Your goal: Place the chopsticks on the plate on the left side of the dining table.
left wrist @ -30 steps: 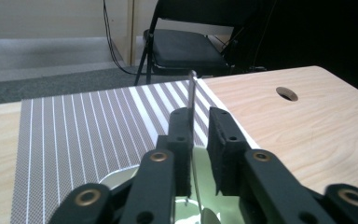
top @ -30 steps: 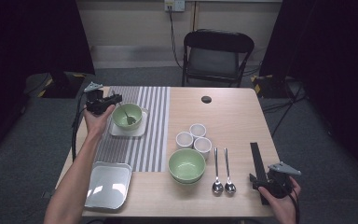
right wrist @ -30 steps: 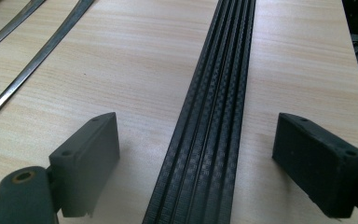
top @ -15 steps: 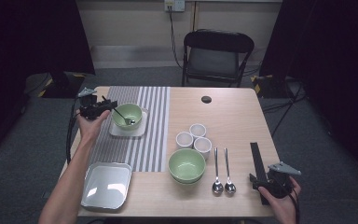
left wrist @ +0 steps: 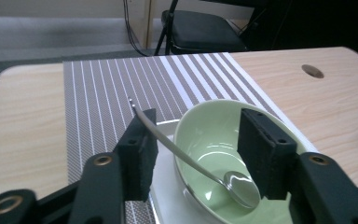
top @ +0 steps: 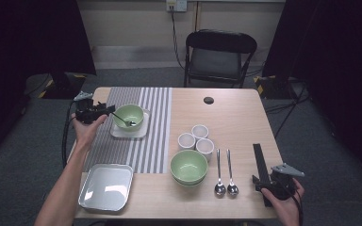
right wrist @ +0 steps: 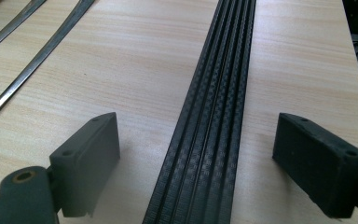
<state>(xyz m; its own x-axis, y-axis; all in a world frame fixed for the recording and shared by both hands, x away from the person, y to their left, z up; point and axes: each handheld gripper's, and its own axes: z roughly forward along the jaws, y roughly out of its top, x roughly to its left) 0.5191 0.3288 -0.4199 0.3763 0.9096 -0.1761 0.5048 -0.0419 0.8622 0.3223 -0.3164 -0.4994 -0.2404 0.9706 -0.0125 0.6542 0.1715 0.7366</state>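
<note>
At nine o'clock on the surface point(top: 245, 117), the left claw point(left wrist: 193, 140) stands released around a spoon point(left wrist: 200, 168) resting in a green bowl point(top: 128, 116). At four o'clock, the right claw point(right wrist: 209, 163) gapes astride a black ribbed strip point(right wrist: 214, 107).

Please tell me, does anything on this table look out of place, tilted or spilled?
Nothing is spilled or damaged. One spoon lies in the green bowl on the striped mat, its handle leaning over the rim toward the open left gripper. The two other spoons lie parallel on bare wood.
</note>
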